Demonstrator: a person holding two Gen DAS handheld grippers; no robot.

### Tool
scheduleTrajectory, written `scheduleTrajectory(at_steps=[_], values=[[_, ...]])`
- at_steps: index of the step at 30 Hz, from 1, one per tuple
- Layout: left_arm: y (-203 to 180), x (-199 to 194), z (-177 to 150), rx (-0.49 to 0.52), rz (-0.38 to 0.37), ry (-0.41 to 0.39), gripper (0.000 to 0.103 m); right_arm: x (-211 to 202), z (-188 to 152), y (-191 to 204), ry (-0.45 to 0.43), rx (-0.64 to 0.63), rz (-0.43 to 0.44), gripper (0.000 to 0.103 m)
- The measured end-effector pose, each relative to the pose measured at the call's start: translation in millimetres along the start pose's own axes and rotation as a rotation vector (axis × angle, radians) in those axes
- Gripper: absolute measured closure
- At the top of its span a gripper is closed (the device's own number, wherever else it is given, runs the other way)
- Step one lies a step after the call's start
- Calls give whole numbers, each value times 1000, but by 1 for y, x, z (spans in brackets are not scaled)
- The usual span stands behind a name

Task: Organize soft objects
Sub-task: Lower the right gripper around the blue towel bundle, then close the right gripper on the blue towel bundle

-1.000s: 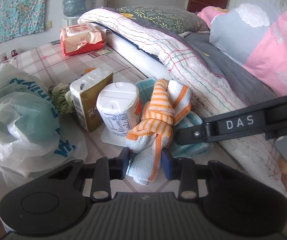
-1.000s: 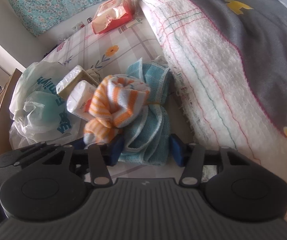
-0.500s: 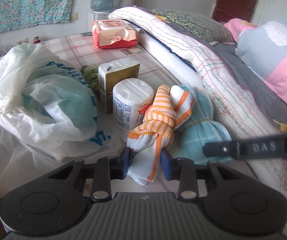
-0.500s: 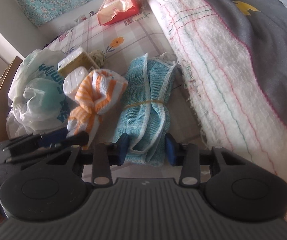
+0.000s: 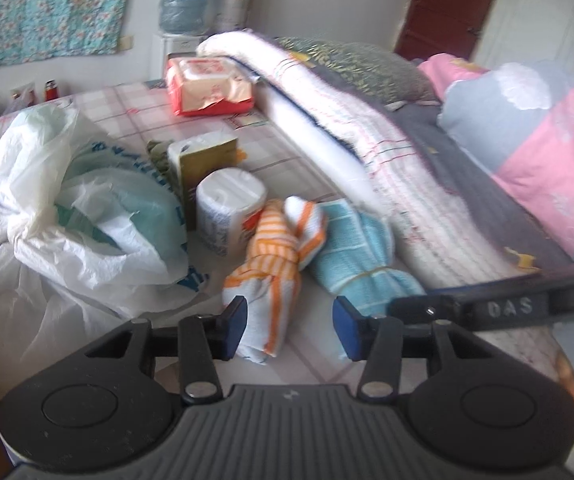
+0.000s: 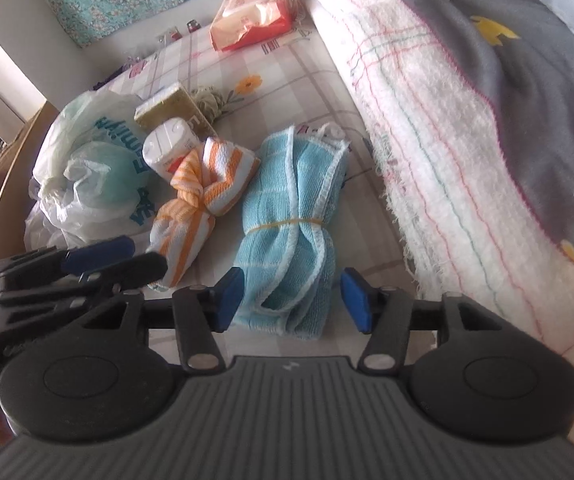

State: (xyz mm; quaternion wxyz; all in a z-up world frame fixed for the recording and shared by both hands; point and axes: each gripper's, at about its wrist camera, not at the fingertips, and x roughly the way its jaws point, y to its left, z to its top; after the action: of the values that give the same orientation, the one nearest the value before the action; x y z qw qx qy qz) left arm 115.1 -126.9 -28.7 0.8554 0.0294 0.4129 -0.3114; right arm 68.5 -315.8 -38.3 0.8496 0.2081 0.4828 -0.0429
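While both claws spread, the left gripper point(image 5: 290, 322) frees the knotted orange-striped cloth point(image 5: 273, 264) and the right gripper point(image 6: 287, 300) the banded blue towel point(image 6: 293, 232), both apparently resting on the checked mattress point(image 6: 287, 64); retreating pads could snag loose ends.

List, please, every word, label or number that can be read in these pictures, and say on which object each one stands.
"DAS": raised letters on the black arm of the right gripper, seen in the left wrist view.
Blue letters on the white plastic bag: folded and partly hidden, not readable.
Print on the red and white packet: blurred.
Small print on the white bottle: too small.
Label on the water jug: blurred.
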Motion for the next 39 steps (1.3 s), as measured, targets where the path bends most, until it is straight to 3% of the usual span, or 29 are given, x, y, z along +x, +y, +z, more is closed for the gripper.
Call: scheduleTrajectory(at_steps=[5, 10, 17, 25, 32, 39], values=[[-11, 5, 3, 18, -101, 41, 54, -4, 15, -8, -47, 34, 10, 42], [-20, 24, 0, 6, -169, 111, 54, 4, 26, -15, -41, 72, 28, 41], [-28, 49, -1, 5, -185, 184, 53, 32, 33, -23, 21, 100, 42, 40], [-35, 64, -2, 10, -165, 214, 54, 36, 30, -14, 14, 38, 22, 39], [-42, 61, -3, 41, -151, 188, 64, 34, 25, -6, 8, 12, 22, 60], [-46, 51, -5, 67, -139, 161, 72, 25, 20, -4, -11, 10, 13, 67]])
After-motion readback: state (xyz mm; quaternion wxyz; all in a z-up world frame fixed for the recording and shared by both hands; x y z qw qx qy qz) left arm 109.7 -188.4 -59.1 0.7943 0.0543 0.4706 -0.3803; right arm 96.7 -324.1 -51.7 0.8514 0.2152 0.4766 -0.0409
